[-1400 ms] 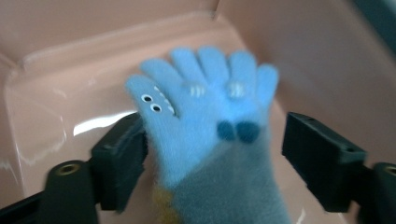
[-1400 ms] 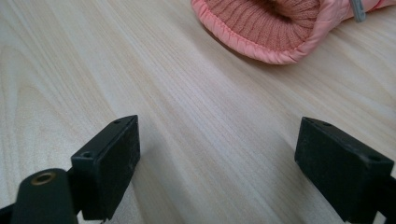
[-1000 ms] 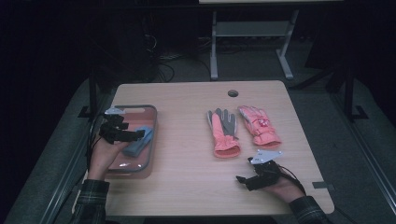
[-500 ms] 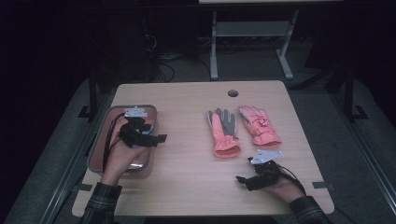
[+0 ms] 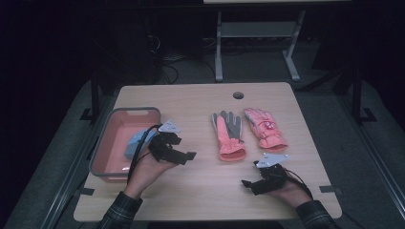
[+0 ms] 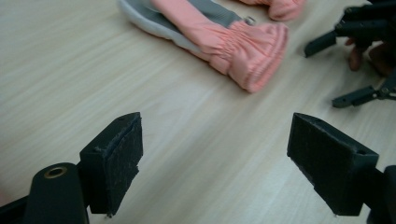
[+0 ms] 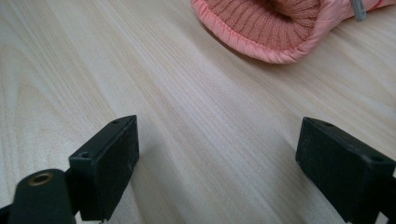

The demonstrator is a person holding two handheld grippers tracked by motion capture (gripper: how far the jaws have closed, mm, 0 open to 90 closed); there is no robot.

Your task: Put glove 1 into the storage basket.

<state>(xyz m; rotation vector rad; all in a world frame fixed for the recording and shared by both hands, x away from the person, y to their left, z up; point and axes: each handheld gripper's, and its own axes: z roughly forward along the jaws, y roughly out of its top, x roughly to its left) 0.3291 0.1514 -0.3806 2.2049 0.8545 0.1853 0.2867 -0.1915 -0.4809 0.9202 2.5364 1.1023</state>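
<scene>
The left gripper [image 5: 184, 155] hovers released, jaws wide apart, over the bare surface [image 5: 191, 100] just right of the pink tray [image 5: 98, 152], facing the grey-palmed pink glove [image 5: 228, 136]. That glove lies flat mid-surface, cuff toward the person, with a second pink glove [image 5: 265, 128] just beside it. The right gripper [image 5: 253, 183] rests low near the front edge, also released, holding nothing.

Dim lab: lone wooden table [image 5: 200, 102] (cables [image 5: 167, 67] behind)
</scene>
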